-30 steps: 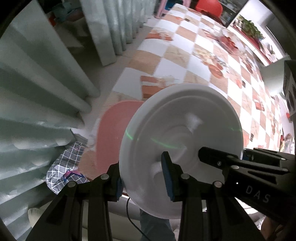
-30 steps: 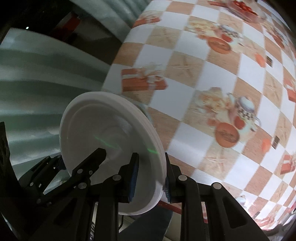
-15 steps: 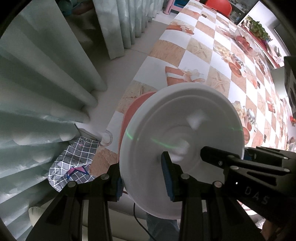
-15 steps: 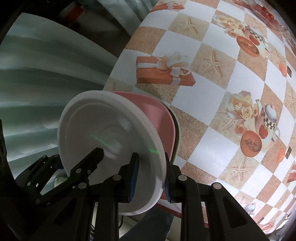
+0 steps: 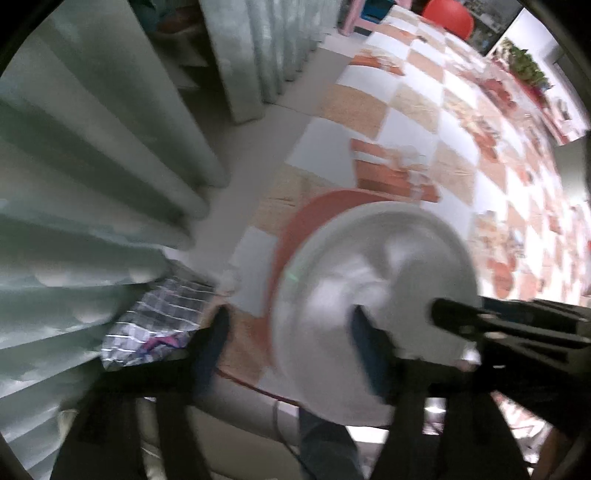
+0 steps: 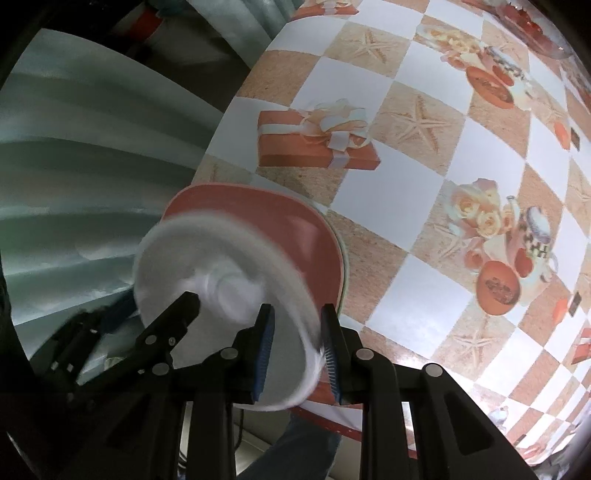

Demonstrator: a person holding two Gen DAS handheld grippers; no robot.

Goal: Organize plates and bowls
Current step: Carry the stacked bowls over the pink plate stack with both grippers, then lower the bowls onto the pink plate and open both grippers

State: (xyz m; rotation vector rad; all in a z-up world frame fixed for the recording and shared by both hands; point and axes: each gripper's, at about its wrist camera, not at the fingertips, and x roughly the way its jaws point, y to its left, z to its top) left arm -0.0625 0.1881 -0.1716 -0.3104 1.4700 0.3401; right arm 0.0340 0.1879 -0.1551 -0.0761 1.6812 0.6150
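Observation:
A white plate (image 5: 373, 295) is held tilted on edge above the table's near-left corner. My left gripper (image 5: 291, 332) has its fingers apart around the plate's left rim; the view is blurred and its grip is unclear. My right gripper (image 6: 295, 350) straddles the plate's right rim (image 6: 221, 280), blue pads on either side, with a gap showing at the right pad. Behind and under the white plate, a pink plate (image 6: 280, 229) lies on a pale green plate at the table corner; it also shows in the left wrist view (image 5: 314, 210).
The table (image 6: 424, 166) wears a checkered orange-and-white printed cloth. Pale green curtains (image 5: 92, 166) hang to the left, close to the table edge. A checked cloth (image 5: 159, 321) lies below the corner. A red chair (image 5: 448, 14) stands at the table's far end.
Both grippers moved the white plate over the pink plate at the corner. The plate now blurs with motion, and the right gripper's pads look less tight on it.

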